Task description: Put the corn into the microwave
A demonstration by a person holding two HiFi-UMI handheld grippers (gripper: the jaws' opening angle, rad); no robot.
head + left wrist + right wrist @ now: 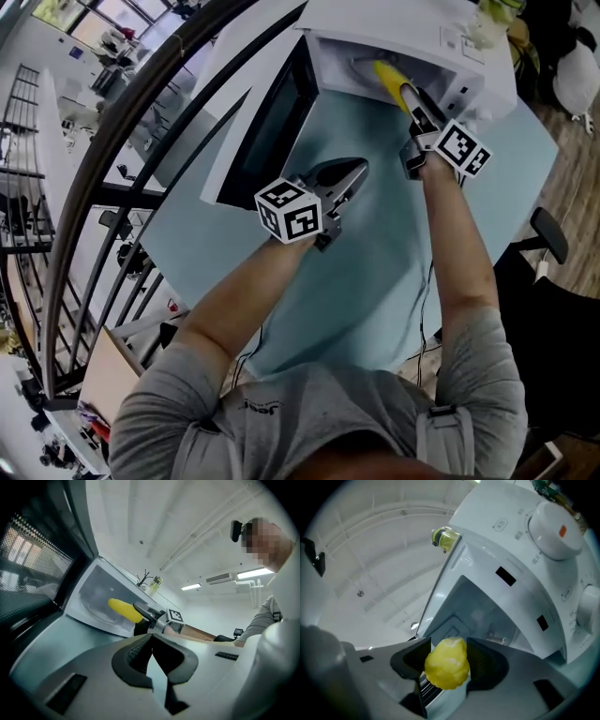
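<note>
My right gripper (405,94) (446,663) is shut on a yellow corn cob (387,81) (447,663), its pads pressing both sides. The cob's tip reaches into the open cavity of the white microwave (394,42) (497,588). In the left gripper view the corn (124,610) shows against the cavity's turntable, with the right gripper (146,613) behind it. My left gripper (352,175) (151,641) hovers over the table in front of the open microwave door (272,122); its tips meet with nothing between them.
The microwave stands at the far end of a pale blue table (375,281). Its dark-windowed door (33,573) swings out to the left. Control knobs (553,531) sit on the microwave's right panel. A black office chair (553,309) stands to the right, railings to the left.
</note>
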